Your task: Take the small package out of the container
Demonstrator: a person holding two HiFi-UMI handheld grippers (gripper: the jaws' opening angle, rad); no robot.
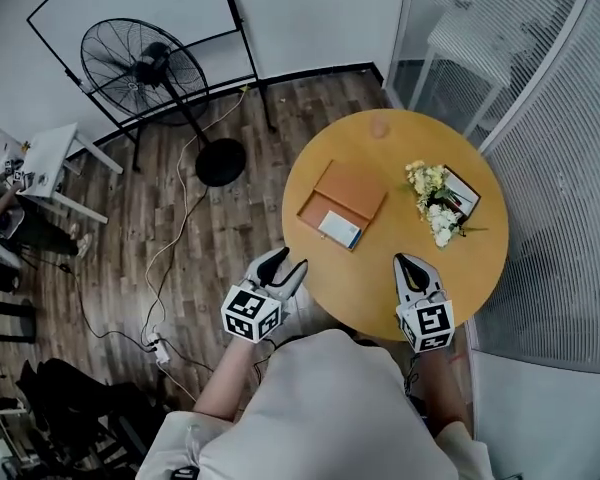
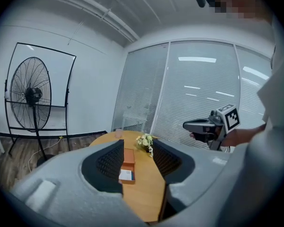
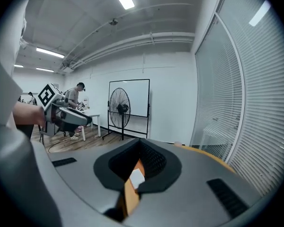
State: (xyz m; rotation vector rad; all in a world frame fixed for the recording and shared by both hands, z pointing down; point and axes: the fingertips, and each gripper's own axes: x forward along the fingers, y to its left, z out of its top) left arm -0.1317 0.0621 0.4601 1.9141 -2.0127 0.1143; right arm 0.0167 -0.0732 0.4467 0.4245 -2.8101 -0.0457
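Observation:
A shallow orange container [image 1: 348, 194] lies open on the round wooden table [image 1: 380, 283], left of centre. The small white and blue package [image 1: 339, 228] rests inside its near end. My left gripper [image 1: 291, 260] hovers at the table's near-left edge, open and holding nothing. In the left gripper view the container [image 2: 128, 157] and package [image 2: 126, 175] show between the spread jaws of the left gripper [image 2: 138, 160]. My right gripper [image 1: 410, 260] is over the table's near side, shut and empty. The package [image 3: 137, 178] shows through the narrow slit of the right gripper [image 3: 139, 171].
A bunch of pale flowers [image 1: 432, 200] lies beside a small framed card [image 1: 462, 192] on the table's right. A small pink object [image 1: 380, 126] sits at the far edge. A standing fan [image 1: 145, 68], floor cables and a power strip [image 1: 158, 346] are left; a blinds-covered glass wall [image 1: 560, 218] is right.

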